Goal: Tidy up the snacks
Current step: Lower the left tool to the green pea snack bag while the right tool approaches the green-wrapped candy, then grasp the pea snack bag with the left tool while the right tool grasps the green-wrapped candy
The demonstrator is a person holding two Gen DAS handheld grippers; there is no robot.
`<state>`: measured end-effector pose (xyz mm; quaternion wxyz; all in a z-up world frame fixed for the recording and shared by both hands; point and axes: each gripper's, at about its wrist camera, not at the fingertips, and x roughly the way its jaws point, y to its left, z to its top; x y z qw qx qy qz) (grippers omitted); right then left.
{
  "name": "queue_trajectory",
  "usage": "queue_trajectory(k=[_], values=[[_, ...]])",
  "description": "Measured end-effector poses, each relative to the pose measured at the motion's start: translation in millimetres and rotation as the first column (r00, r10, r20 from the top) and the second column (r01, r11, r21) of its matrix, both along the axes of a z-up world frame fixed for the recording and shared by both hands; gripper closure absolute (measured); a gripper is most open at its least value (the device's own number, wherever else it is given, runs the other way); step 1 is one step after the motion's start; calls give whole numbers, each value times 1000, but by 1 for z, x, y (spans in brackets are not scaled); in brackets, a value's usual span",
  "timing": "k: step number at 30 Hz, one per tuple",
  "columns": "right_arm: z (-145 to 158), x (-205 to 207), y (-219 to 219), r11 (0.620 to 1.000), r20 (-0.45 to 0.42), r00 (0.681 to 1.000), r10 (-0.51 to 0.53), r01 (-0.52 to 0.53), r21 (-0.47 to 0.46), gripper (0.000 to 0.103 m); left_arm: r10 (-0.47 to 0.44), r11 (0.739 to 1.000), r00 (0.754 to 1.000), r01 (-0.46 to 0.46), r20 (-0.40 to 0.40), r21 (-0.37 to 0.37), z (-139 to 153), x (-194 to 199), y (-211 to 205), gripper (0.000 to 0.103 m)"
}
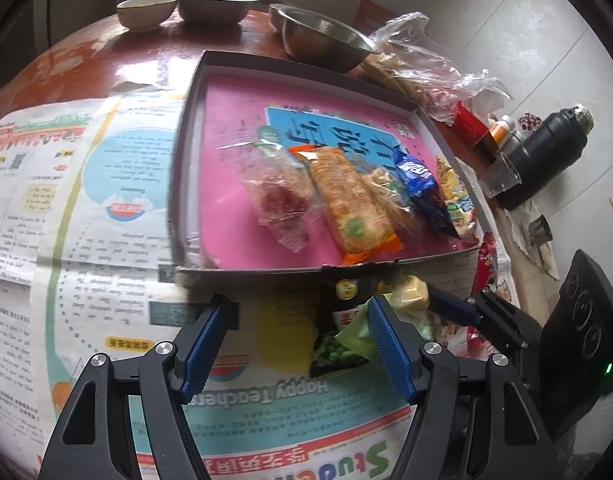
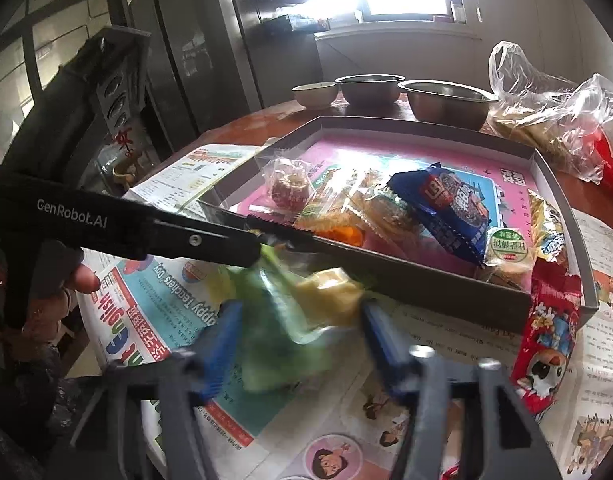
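Left wrist view: close above surface (image 1: 106,60), facing box (image 1: 186,152) near side-on. Right wrist view: low, close, facing box (image 2: 426,284) toward window. Both share box, newspaper (image 1: 106,240), bowls (image 1: 322,36).

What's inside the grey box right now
The grey box holds a clear-wrapped red snack, orange packets, a blue packet and a yellow one, all on a pink printed sheet. The snacks cover part of that sheet.

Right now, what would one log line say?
left tongs: open, empty | right tongs: open around green-yellow snack, blurred | box: holds several snacks
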<state>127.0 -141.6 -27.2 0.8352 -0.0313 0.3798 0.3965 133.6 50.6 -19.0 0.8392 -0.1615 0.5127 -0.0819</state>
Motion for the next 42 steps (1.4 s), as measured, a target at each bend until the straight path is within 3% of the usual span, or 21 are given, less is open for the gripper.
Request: queue_trajectory(k=[6,13,16,18,26,34,36,39,42], values=[[1,11,-6,999,-24,1000,-10,11,41,50,-22,1000,1000,22,-19,-22,-6,-4,3,30],[-6,26,3,1000,-111,994,-4,8,29,33,-32,999,999,31,-31,-29,-8,-15,14,30],[-7,23,6,1000,-105,994,10,-7,20,30,-31,999,999,31,-27,-30,-6,-13,15,30],[-7,21,8,1000,-93,995,20,-18,15,31,-39,998,999,38,-25,-43,-5,-9,12,30],[-8,2,3,998,-58,996,68,-69,-16,53,-90,994,995,87,-43,-65,-10,8,-15,30],[-7,-2,-11,999,-53,998,38,-38,3,57,-92,990,995,87,-45,-113,-13,17,-26,31],[-6,-2,-12,999,-49,998,33,-33,3,58,-85,991,995,81,-43,-103,-13,17,-27,35],[-5,-4,-14,1000,-41,999,29,-29,7,58,-75,995,996,72,-45,-73,-14,18,-30,61],[-4,-3,-16,1000,-40,999,24,-24,16,59,-74,995,997,71,-38,-72,-14,17,-30,63]])
